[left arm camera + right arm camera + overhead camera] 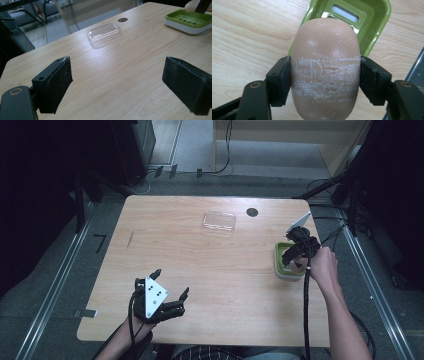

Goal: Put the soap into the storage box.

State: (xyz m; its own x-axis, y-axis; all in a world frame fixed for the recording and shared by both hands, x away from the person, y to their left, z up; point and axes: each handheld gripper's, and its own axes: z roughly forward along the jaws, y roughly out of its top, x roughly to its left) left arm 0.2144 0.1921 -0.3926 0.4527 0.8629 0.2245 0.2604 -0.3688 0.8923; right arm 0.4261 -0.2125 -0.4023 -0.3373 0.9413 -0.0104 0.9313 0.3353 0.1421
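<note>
My right gripper (325, 80) is shut on a beige oval bar of soap (325, 62), its pads pressed against both long sides. The soap hangs just above a green slotted soap dish (367, 15). From above, that right gripper (299, 251) stands over the green and white dish (280, 265) near the table's right edge. A clear plastic lid (219, 221) lies flat at the far middle of the table. My left gripper (170, 292) rests open near the front left with nothing between its fingers; its own view shows the lid (104, 33) and the dish (188, 20) farther off.
The light wooden table (200, 265) has a dark round grommet (252, 212) near its far edge. A black cable (306, 320) trails along the person's right forearm. Dark stands and floor rails flank the table on both sides.
</note>
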